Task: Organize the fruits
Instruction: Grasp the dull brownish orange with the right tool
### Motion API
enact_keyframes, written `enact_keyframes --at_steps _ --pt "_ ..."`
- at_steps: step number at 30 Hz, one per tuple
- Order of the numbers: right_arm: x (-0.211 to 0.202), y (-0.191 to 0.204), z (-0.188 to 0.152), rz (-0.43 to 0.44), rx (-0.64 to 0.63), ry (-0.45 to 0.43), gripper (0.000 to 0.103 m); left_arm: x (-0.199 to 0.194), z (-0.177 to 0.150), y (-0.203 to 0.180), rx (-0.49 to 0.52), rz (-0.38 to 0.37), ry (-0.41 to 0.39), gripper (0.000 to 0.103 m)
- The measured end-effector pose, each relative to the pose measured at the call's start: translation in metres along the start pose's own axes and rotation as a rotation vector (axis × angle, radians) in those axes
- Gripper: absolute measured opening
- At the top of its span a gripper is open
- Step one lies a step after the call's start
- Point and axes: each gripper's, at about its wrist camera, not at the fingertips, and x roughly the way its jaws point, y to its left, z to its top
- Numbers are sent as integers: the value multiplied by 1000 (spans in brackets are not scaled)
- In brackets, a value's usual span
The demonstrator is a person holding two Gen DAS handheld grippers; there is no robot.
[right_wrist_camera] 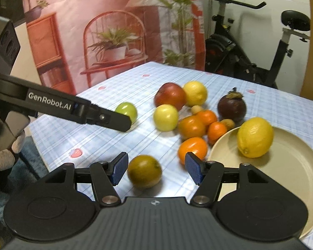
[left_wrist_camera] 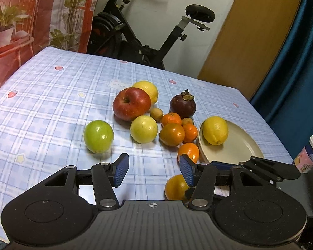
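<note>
While the left gripper [left_wrist_camera: 154, 169] hangs with its jaws spread and nothing between them, its own view shows the fruit lying loose on the counter [left_wrist_camera: 41, 108]: a green apple [left_wrist_camera: 98, 136] to its left, a red apple [left_wrist_camera: 131, 103], a mangosteen [left_wrist_camera: 183, 104] and a cluster of oranges [left_wrist_camera: 171, 134] ahead, and one lemon [left_wrist_camera: 215, 130] already on the plate [left_wrist_camera: 240, 148] at right. Its easiest pick looks like the green apple, which stands apart. An orange [left_wrist_camera: 176, 187] close under its right finger is partly covered, and the plate's near rim is hidden behind the gripper.

From the right wrist, the right gripper [right_wrist_camera: 156, 170] is also spread and empty, with a dull orange fruit [right_wrist_camera: 144, 171] just ahead between the fingers, untouched. To take it well, I would centre it between the pads, close gently so it does not roll, then set it on the plate [right_wrist_camera: 292, 166] clear of the lemon [right_wrist_camera: 255, 137]. This view is blurred, so that fruit's kind is uncertain; the plate's right edge is cut off.
</note>
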Motion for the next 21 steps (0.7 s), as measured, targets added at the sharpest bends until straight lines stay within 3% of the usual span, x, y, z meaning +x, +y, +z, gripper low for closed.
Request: enact_keyframes --at_steps 7,21 --pt "13 0 -7 33 -8 43 57 11 -5 6 -17 -2 20 56" --pt "25 -3 -15 84 6 59 53 28 -11 5 -16 -10 57 56"
